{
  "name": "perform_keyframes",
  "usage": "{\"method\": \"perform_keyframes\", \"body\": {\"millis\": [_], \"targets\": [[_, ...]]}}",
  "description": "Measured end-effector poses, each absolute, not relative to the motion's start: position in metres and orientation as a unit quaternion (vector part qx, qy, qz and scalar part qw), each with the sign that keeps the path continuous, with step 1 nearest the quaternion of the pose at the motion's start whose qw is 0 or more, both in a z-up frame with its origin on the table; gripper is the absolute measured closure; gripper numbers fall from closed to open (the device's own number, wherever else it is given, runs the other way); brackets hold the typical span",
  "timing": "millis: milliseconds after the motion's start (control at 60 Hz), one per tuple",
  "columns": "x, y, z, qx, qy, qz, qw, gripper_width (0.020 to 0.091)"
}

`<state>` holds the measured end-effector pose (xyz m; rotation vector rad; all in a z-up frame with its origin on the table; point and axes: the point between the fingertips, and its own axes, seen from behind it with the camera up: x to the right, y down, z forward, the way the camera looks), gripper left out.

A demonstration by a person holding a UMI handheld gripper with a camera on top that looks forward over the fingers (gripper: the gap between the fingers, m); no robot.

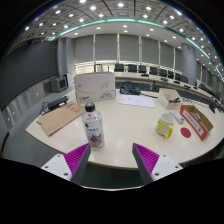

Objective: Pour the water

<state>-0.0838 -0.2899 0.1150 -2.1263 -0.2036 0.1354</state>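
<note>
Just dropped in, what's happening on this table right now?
The hand-held gripper is open and holds nothing, hanging at the table's near edge. A capped water bottle stands upright just ahead of the left finger, untouched. A yellow cup sits further right, next to a red box. No pouring has begun.

gripper (110, 160) fingers spread apart, nothing between them. open table (125, 125) stretch straight ahead is free, wide lane up the middle. bottle (92, 126) stands upright just ahead of the left finger, blocks that side. yellow cup (165, 126) ahead of the right finger, red box (197, 121) just beyond it, both crowd the right. flat cardboard sheet (59, 118) lies far left, low. white box (95, 87) upright at the far edge, dark bag (130, 89) beside it.
</note>
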Motion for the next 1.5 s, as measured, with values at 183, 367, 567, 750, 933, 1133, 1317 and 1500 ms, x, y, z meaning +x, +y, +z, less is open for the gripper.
{"method": "perform_keyframes", "body": {"millis": [183,367,567,750,933,1133,1317,1500], "targets": [[-0.142,-0.237,0.088,-0.843,-0.079,0.054,0.529,0.0241],[-0.167,-0.180,0.070,-0.824,-0.056,0.056,0.561,0.0304],[-0.175,-0.148,0.056,-0.812,-0.053,0.045,0.580,0.0560],[-0.175,-0.145,0.053,-0.820,-0.053,0.044,0.568,0.0691],[-0.171,-0.141,0.063,-0.839,-0.026,0.076,0.538,0.0714],[-0.146,-0.119,0.118,-0.831,0.053,0.133,0.538,0.0714],[-0.104,-0.094,0.181,-0.788,0.171,0.252,0.535,0.0716],[-0.040,-0.066,0.206,-0.706,0.316,0.403,0.490,0.0717]]}}
